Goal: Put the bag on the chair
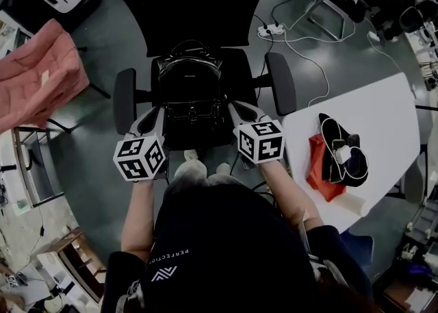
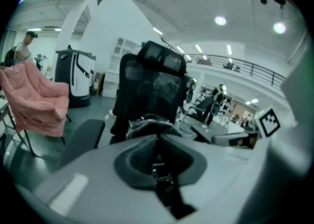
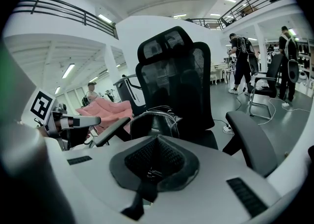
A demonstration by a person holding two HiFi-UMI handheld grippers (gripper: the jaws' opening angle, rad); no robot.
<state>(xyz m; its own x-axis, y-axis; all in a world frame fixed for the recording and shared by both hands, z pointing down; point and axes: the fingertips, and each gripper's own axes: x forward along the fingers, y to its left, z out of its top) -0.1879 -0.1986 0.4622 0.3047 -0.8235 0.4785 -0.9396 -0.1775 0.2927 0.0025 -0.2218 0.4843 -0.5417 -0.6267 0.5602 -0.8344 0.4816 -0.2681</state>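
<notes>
Grey flooring (image 1: 116,38) of a big open hall with railed upper galleries lies under everything. Nearest, the person's forearms hold the two grippers side by side and angled downward. The left gripper (image 2: 158,136) has its jaws pressed together with nothing caught between them, and the right gripper (image 3: 156,138) is likewise fully closed and empty. Just beyond both sets of tips sits the bag (image 1: 189,85), a glossy black one with a looped top handle, standing upright on the seat of a black office chair (image 1: 280,84). The left gripper points at its left front corner and the right gripper at its right front corner; whether the tips touch it cannot be told. The chair's padded armrests flank the bag outside each gripper, and its mesh back and headrest rise behind it. Off to the left of the left gripper stands a pink folding chair (image 1: 37,75). To the right of the right gripper is a white table (image 1: 383,120) carrying a red pouch (image 1: 320,171) under a black item. Farther off, beyond the chair, a power strip (image 1: 272,29) lies on the floor, and people (image 3: 240,61) stand in the distance.
</notes>
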